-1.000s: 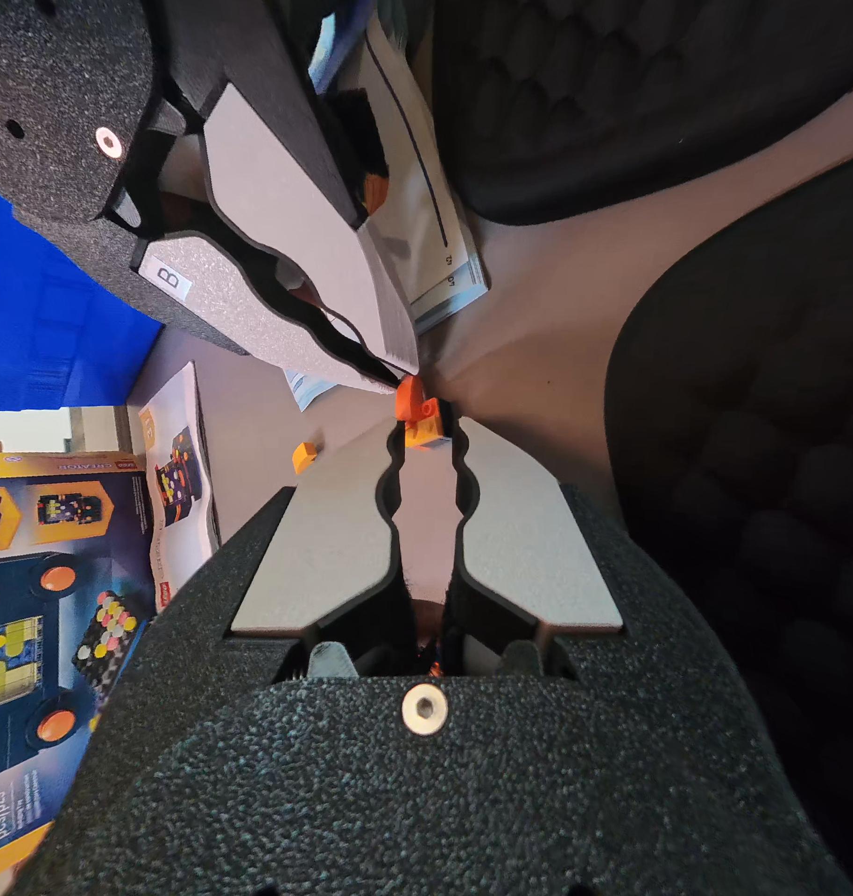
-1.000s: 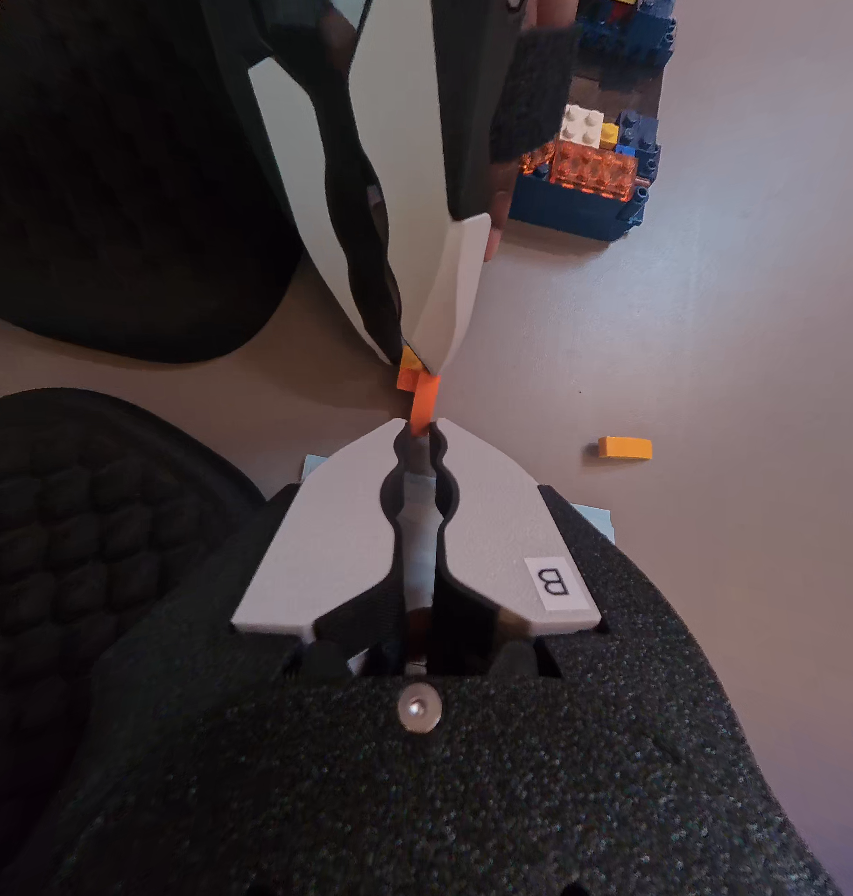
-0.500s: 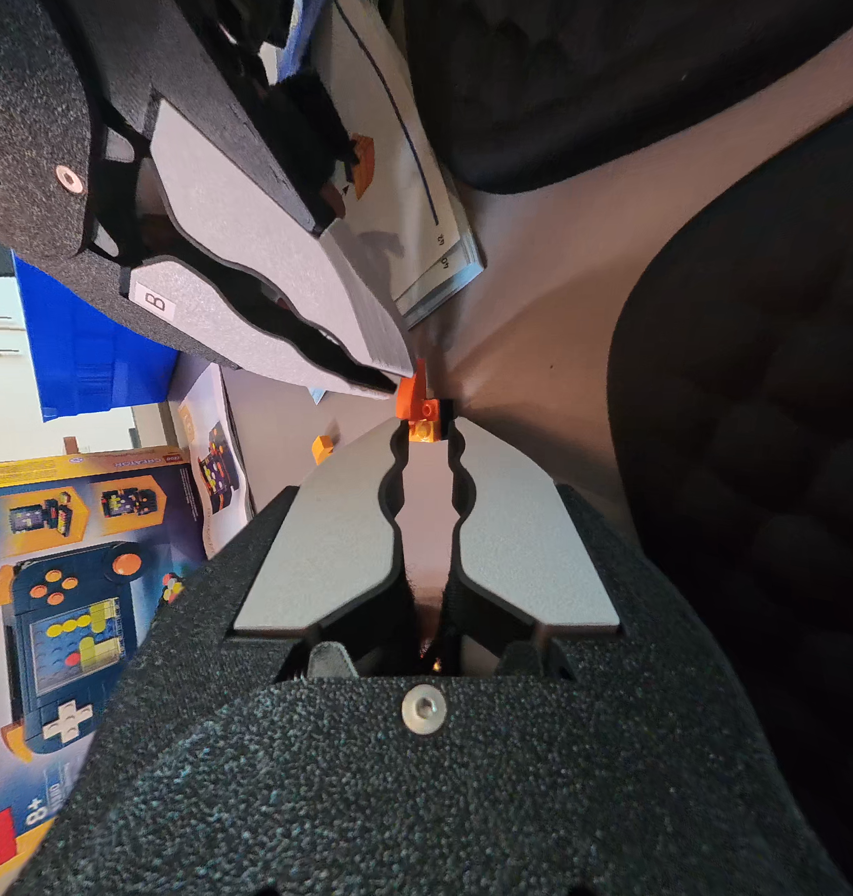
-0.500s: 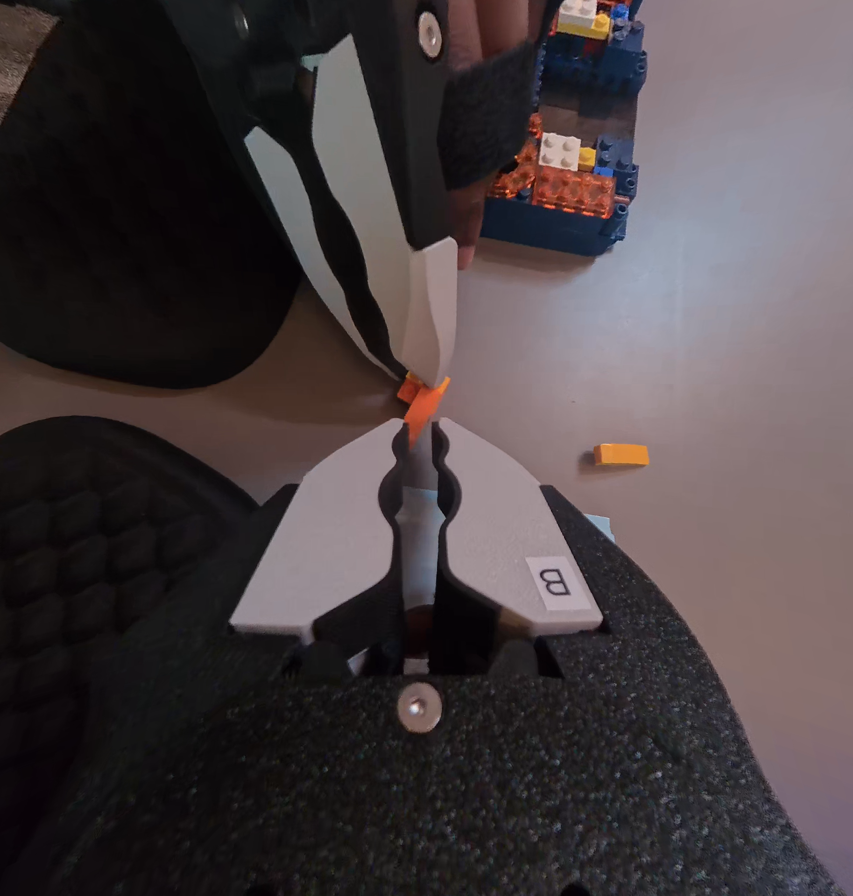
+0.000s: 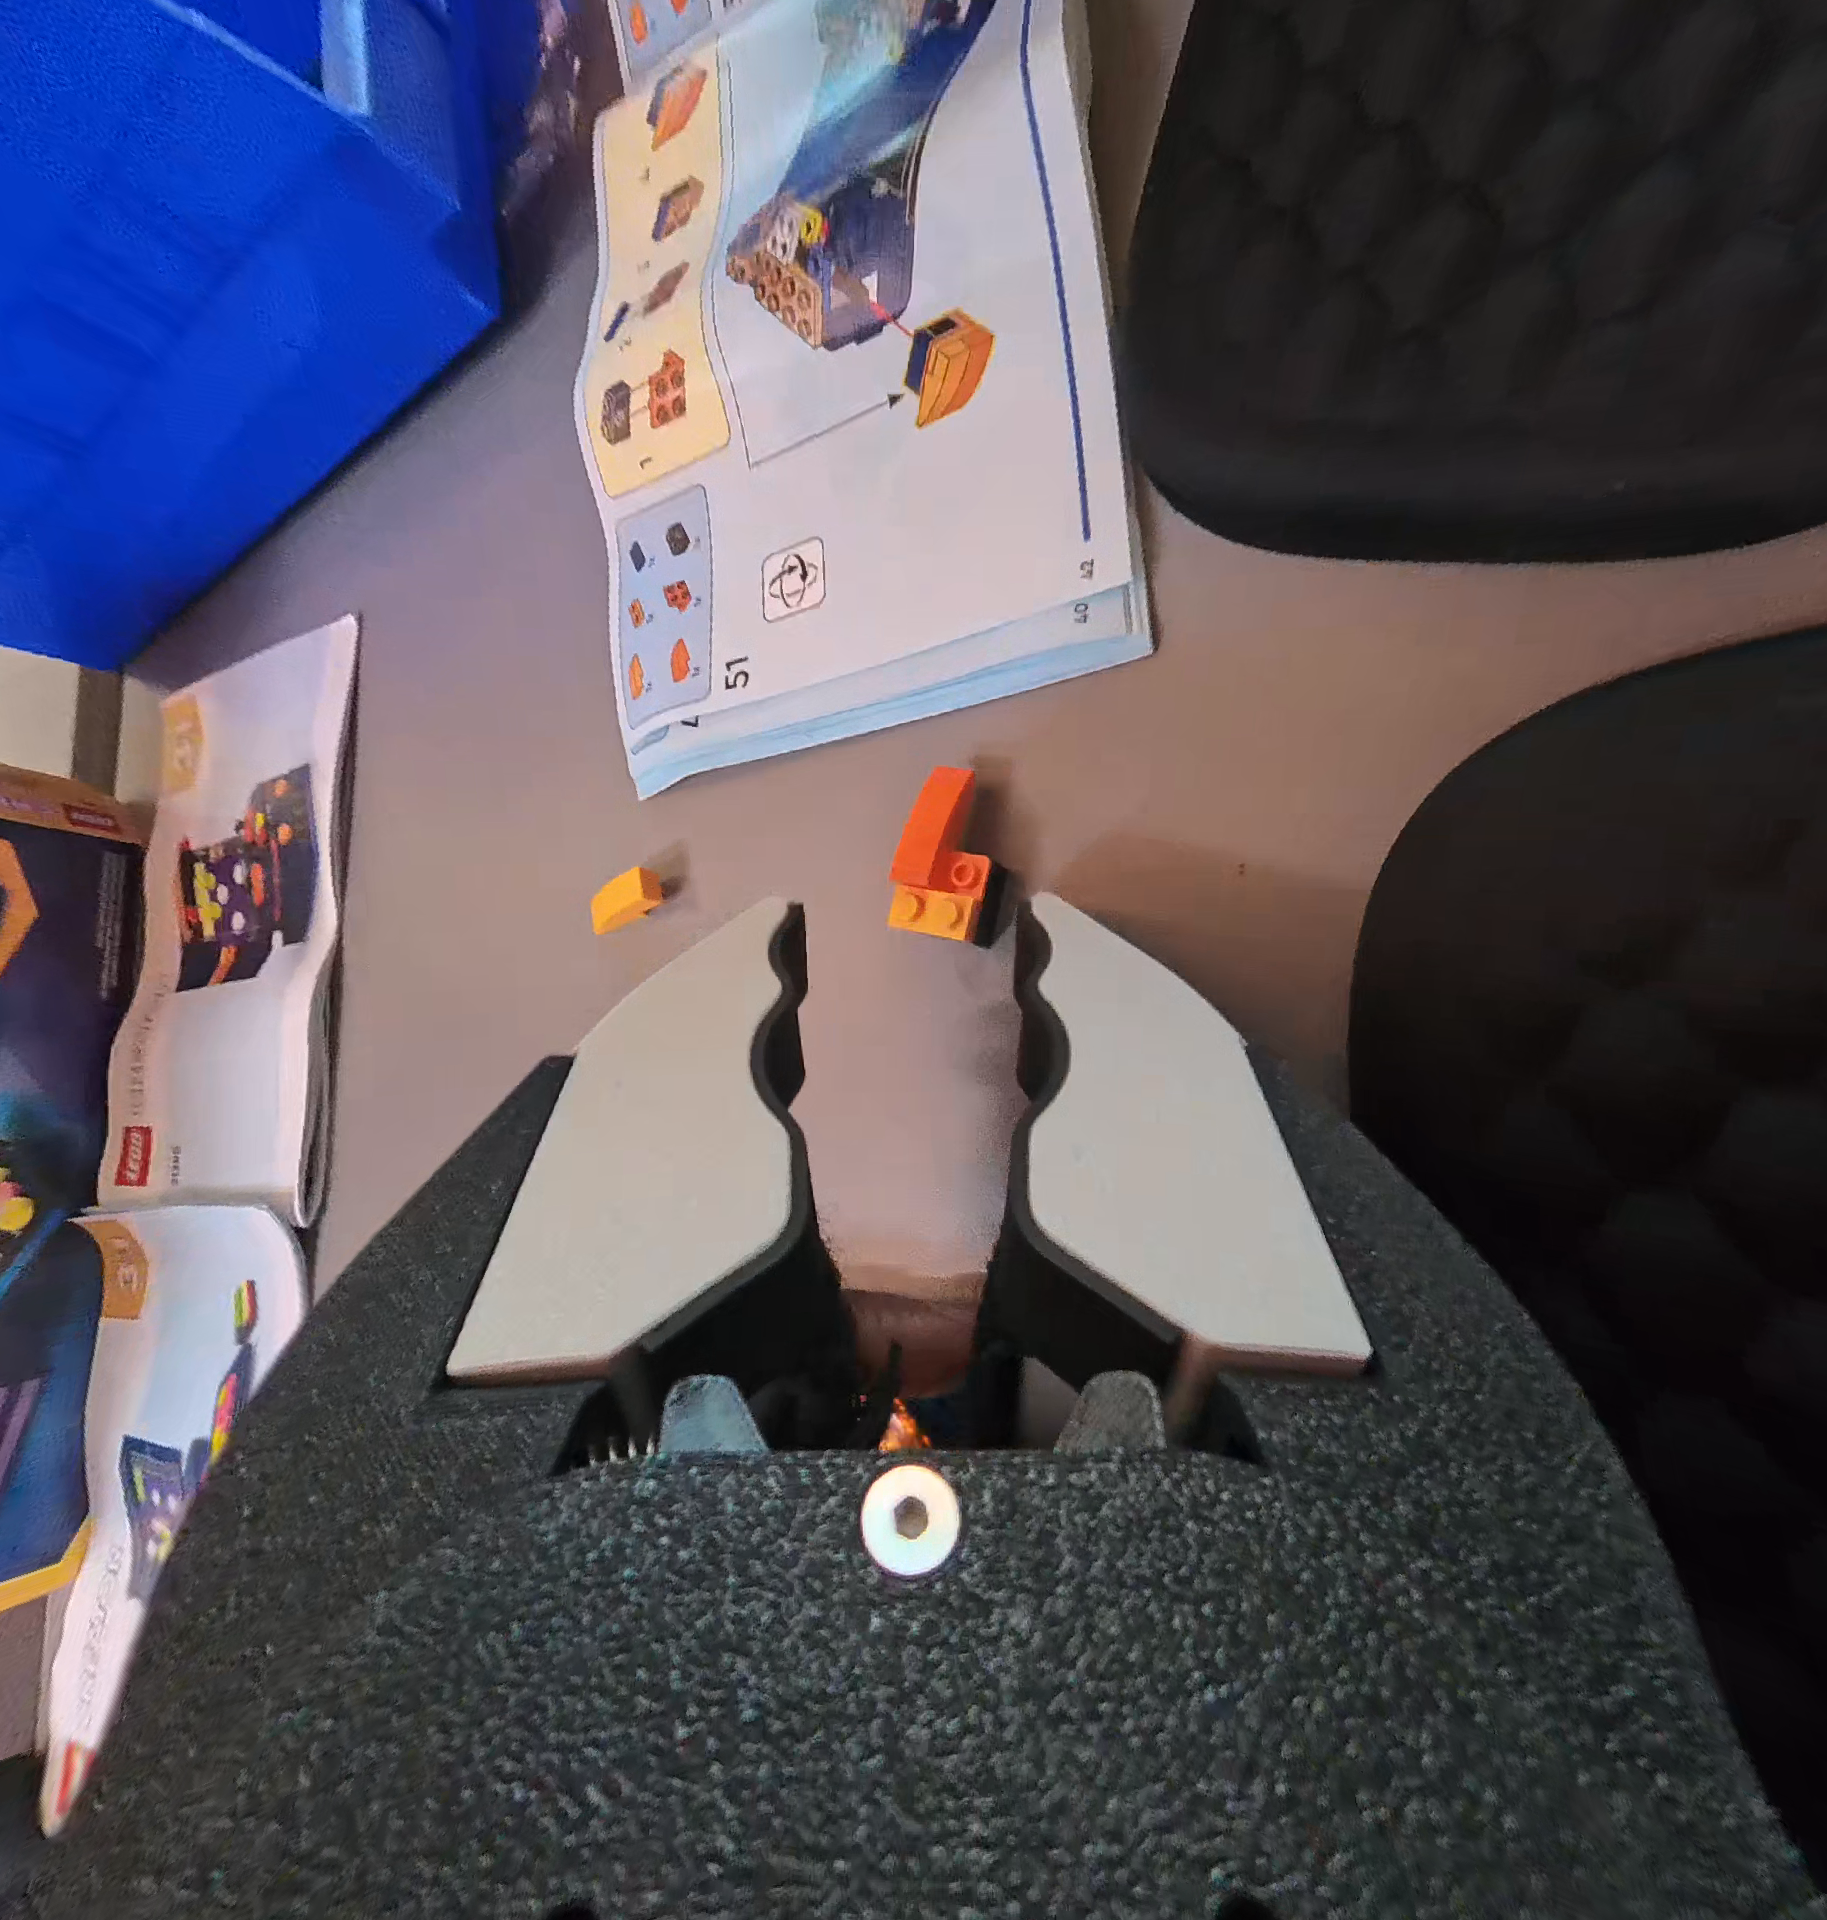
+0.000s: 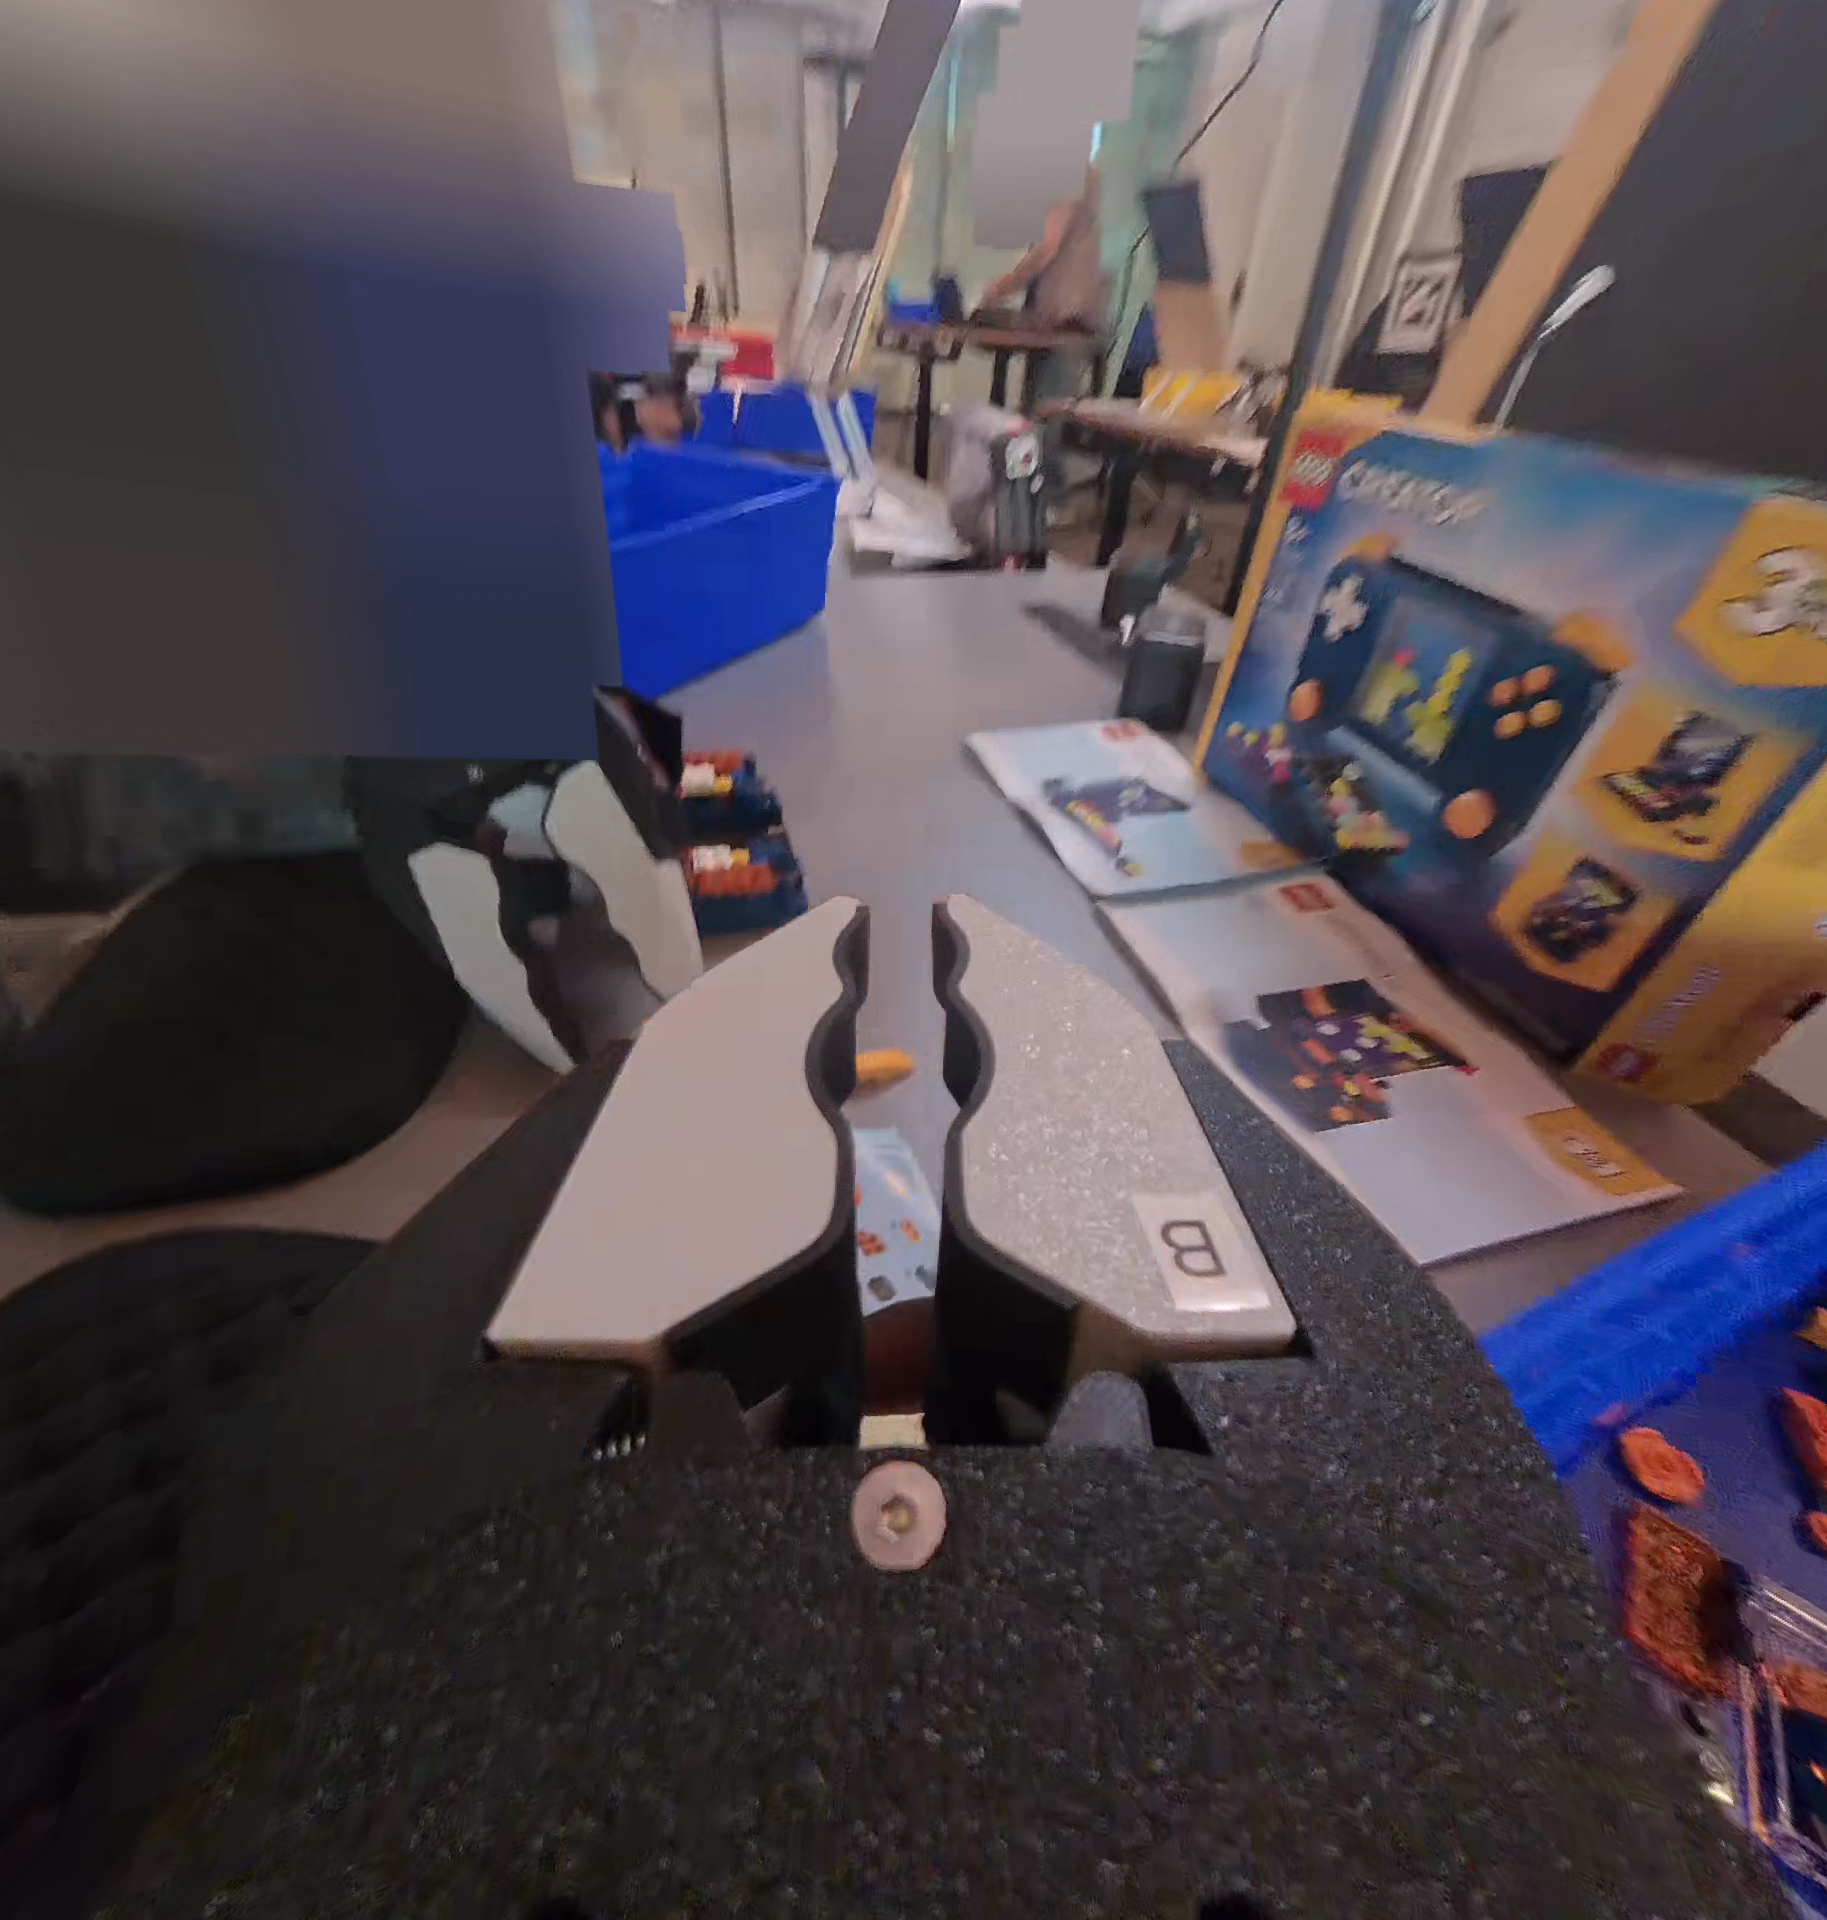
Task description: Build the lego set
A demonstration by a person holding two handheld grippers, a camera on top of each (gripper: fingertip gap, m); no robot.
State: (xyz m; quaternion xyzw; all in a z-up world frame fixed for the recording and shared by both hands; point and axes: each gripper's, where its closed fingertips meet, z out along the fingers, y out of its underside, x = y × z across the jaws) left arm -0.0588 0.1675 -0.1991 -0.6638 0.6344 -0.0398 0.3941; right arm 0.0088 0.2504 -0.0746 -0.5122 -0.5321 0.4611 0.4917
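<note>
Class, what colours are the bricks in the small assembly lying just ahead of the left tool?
Orange, yellow-orange and black, clearest in the left wrist view.

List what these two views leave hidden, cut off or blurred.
- Left wrist view: blue bin cut by the top and left edges; contents unseen.
- Right wrist view: upper left covered by a blur patch; printed cardboard box motion-blurred.
- Right wrist view: small orange-and-black brick assembly not visible.

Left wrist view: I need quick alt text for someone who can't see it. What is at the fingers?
The left gripper is open above a grey table, and a small orange, yellow and black brick assembly sits between its fingertips, close to the right one. A loose yellow brick lies left of it, an open instruction booklet beyond.
</note>
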